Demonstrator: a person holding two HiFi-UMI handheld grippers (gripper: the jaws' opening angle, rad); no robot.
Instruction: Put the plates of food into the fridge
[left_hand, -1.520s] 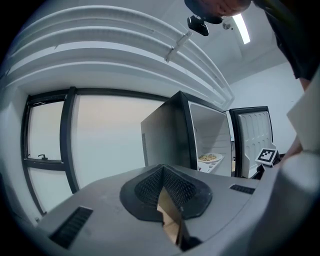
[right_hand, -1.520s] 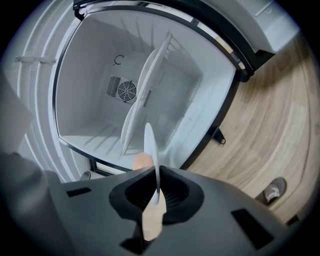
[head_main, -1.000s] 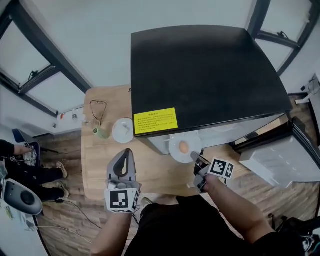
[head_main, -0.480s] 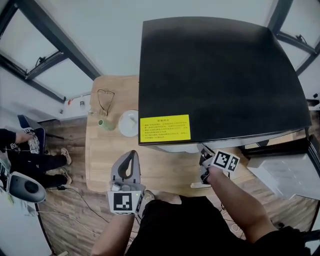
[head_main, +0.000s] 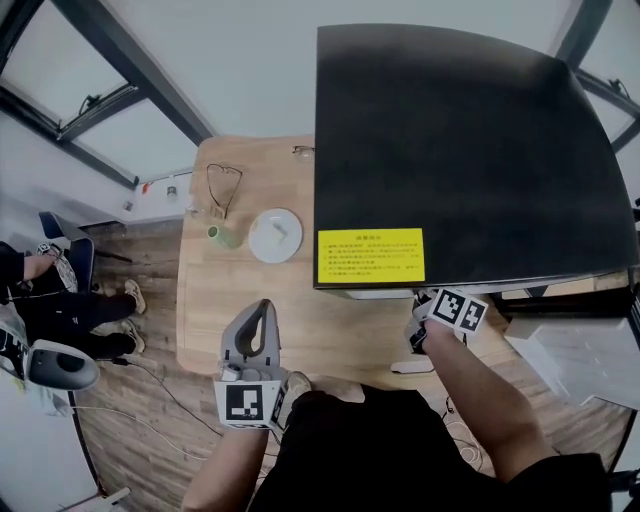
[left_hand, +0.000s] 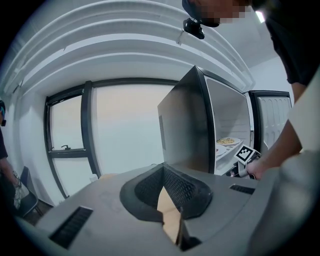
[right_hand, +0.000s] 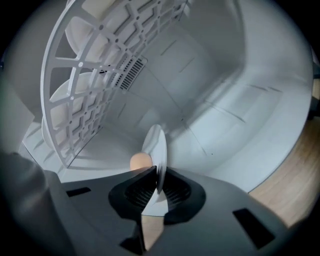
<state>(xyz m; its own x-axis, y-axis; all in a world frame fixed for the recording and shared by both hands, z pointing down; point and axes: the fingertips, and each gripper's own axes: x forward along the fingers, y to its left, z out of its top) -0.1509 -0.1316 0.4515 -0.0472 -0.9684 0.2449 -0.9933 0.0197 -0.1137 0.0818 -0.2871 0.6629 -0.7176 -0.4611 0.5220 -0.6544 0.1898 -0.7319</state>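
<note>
My right gripper (right_hand: 157, 175) is shut on the rim of a white plate (right_hand: 155, 145), seen edge-on, with a brown egg (right_hand: 141, 161) on it. The plate sits inside the white fridge cavity (right_hand: 220, 100), beside a grid shelf (right_hand: 85, 75). In the head view only this gripper's marker cube (head_main: 456, 310) shows, at the edge of the black fridge top (head_main: 470, 150). My left gripper (head_main: 264, 308) hangs shut and empty over the wooden table (head_main: 330, 330). A second white plate (head_main: 275, 235) lies on the table. A plate of food (left_hand: 227, 141) rests on a fridge shelf.
A green cup (head_main: 222, 237) and a pair of glasses (head_main: 222, 185) lie at the table's far left. The open fridge door (head_main: 590, 350) stands to the right. A seated person (head_main: 40, 290) and a chair are on the floor at the left.
The plate with the egg, in front of the fridge a second ago, has gone under the fridge top with my right gripper. The left gripper has barely shifted.
</note>
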